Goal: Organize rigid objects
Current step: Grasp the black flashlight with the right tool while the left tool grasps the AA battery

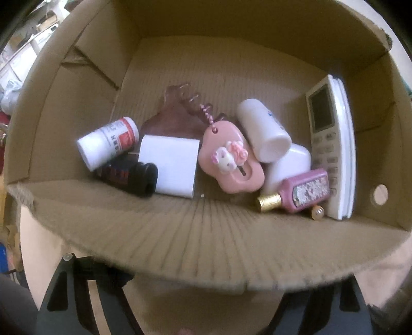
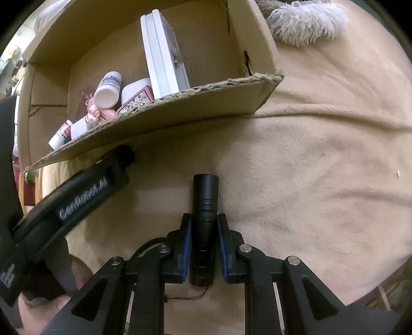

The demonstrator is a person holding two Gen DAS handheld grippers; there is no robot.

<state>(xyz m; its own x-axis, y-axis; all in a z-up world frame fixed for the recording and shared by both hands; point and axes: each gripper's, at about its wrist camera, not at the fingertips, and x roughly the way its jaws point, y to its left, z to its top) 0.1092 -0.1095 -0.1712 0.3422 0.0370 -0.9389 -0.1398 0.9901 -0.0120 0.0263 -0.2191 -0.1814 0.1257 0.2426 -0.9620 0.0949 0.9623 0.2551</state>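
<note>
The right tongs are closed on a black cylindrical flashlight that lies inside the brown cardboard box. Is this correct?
Not quite. The right tongs are closed on the black cylindrical flashlight, but it lies outside the brown cardboard box, on the beige blanket in front of the box's near wall. The right wrist view shows this.

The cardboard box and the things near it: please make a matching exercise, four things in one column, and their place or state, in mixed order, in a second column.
Things:
1. flashlight
2. remote control
3. pink perfume bottle
4. white feather tuft

Places or states:
A. lying in the cardboard box, gold cap on
B. on the blanket, outside the box
C. between the pads of the right gripper
D. leaning against the box wall

Pairs: 1-C, 2-D, 3-A, 4-B
</note>
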